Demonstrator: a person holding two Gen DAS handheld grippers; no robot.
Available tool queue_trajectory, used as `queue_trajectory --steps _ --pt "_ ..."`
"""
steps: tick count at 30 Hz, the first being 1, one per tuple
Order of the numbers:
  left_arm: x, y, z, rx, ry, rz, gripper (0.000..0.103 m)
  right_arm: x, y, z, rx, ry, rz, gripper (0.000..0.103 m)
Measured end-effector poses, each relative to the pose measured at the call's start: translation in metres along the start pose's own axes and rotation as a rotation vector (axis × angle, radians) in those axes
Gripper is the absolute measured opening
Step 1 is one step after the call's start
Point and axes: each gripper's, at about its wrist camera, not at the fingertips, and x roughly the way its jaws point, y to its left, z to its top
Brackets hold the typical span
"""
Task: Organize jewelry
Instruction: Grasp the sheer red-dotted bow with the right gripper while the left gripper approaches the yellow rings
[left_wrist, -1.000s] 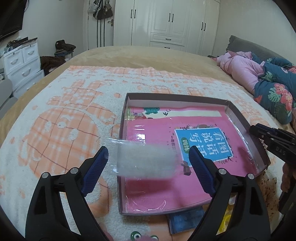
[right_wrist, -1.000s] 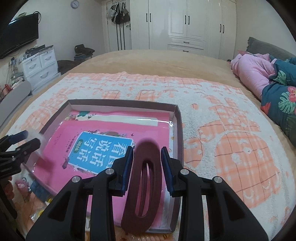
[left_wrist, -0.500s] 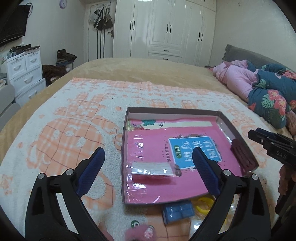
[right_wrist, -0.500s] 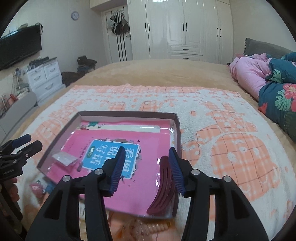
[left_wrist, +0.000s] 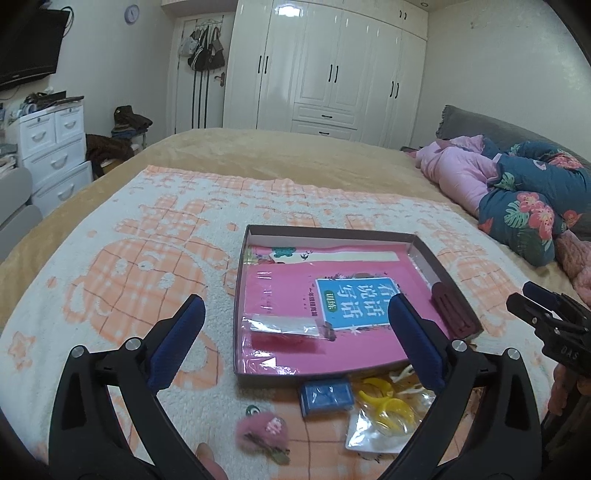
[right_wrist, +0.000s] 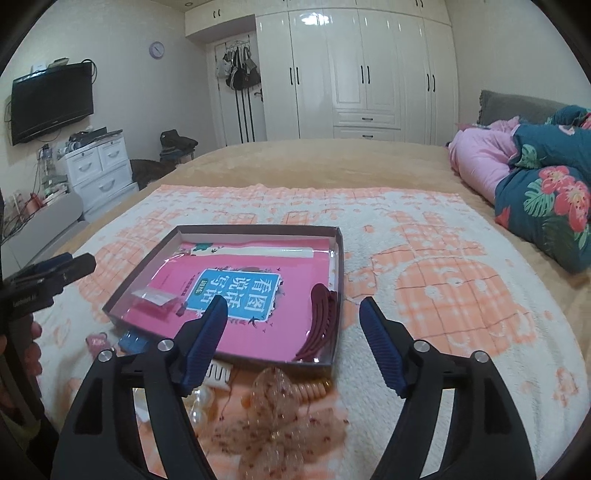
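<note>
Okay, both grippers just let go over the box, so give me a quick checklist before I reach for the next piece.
1. Left gripper empty: ok, jaws opening, nothing between them.
2. Right gripper empty: ok, jaws opening, nothing between the pads.
3. Dark red hair claw inside the box: ok, it lies along the box's right wall.
4. Clear packet inside the box: ok, it rests flat on the pink book near the left front corner.
5. Pieces left outside: not ok, the blue case, yellow rings, pink fuzzy clip and sheer bow lie on the blanket in front of the box.
6. Which piece is easiest to grip: cannot tell.
</note>
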Motion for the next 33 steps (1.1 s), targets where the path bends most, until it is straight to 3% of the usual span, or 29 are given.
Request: queue_trajectory --steps 19,33 --pt "-0.024 -0.025 -0.035 0.075 0.037 -0.042 0.091 -0.047 0.000 -0.038 -0.039 -0.015 -0.018 0.079" --pt "-0.018 -0.051 -0.065 0.147 0.107 -0.094 0.091 -0.048 0.003 -0.075 -0.078 0.029 -0.025 0.080"
